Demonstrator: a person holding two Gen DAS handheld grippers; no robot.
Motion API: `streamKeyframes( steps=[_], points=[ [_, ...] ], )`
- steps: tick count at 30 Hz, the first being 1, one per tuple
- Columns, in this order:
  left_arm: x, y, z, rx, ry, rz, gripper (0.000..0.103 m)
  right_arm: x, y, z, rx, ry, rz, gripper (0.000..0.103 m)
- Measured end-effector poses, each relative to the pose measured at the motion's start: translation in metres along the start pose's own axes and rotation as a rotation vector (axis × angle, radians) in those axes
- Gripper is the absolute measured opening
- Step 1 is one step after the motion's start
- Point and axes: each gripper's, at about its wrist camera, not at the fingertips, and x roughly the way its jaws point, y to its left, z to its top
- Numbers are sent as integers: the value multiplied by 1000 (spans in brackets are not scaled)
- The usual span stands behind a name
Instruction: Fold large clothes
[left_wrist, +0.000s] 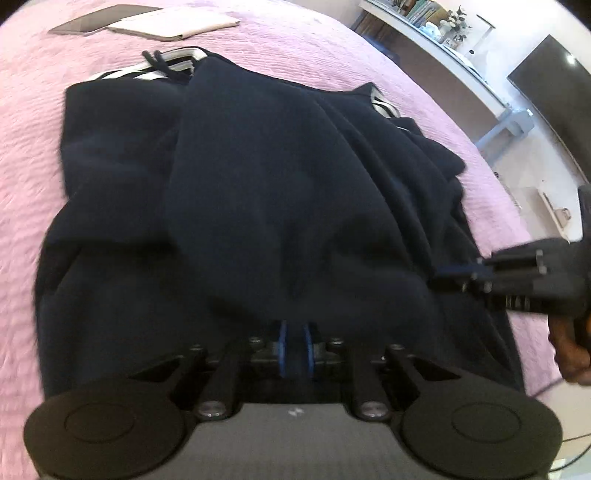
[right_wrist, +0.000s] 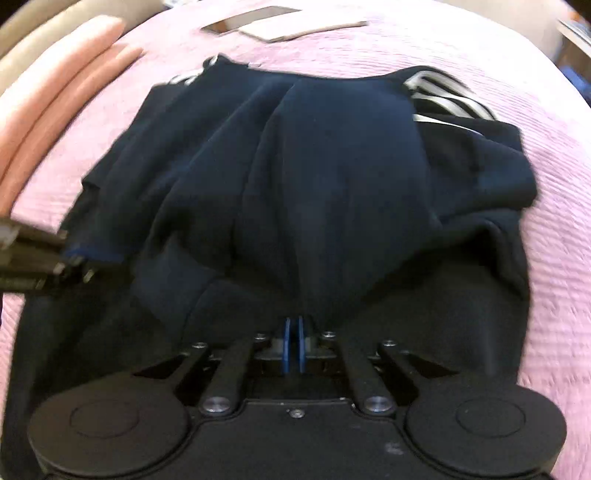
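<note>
A large dark navy garment (left_wrist: 258, 177) with white stripes at its far end lies on a pink bedspread (left_wrist: 33, 147). My left gripper (left_wrist: 295, 328) is shut on its near edge, and cloth rises from between the blue pads. My right gripper (right_wrist: 294, 325) is shut on the same near edge of the navy garment (right_wrist: 332, 177); a fold lifts from it. The right gripper also shows in the left wrist view (left_wrist: 458, 275), pinching the cloth. The left gripper shows at the left of the right wrist view (right_wrist: 74, 258).
A flat tablet and a pale book (left_wrist: 177, 24) lie at the far end of the bed. Pink pillows (right_wrist: 55, 74) lie at the left in the right wrist view. A shelf (left_wrist: 443, 40) and a dark screen (left_wrist: 554, 96) stand beyond the bed's right edge.
</note>
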Motion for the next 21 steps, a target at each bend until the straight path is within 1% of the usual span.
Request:
streamKeyframes(
  steps=[1,2,5,6,9,11,12,13,14,15,16,19,20,21],
  points=[
    [-9,-1,-1,-2,-5,-2,16,-7,2,2,12,-15,3,14],
    [-16,1,-3,-8,-14,-9,17,-15,4,5,24,-42,9,16],
    [-30,10,-2,-80,-60,-70,18,-30,20,20,74,-130,66,16],
    [-34,12,-1,-99,-66,-67,18,-34,25,17,77,-140,74,16],
    [-40,11,-7,-119,-59,-15,20,-24,41,18,70,-132,79,16],
    [-39,12,-14,-114,-23,18,23,-8,44,14,79,-109,81,16],
    [-40,13,-21,-100,-4,38,23,1,45,12,81,-93,56,16],
    [-42,13,-28,-91,9,59,23,10,47,7,80,-66,35,17],
    [-44,12,-35,-96,19,75,24,20,46,4,78,-19,21,17],
    [-48,14,-40,-110,29,85,25,27,46,-1,82,7,25,17],
    [-52,14,-45,-131,36,94,25,25,45,-4,78,-15,31,17],
    [-68,14,-73,-206,56,119,31,2,43,-11,80,-40,53,18],
    [-74,9,-79,-211,63,136,32,-11,40,-17,86,-55,70,24],
    [-78,1,-83,-204,62,156,32,-27,37,-24,85,-72,83,27]
  ],
)
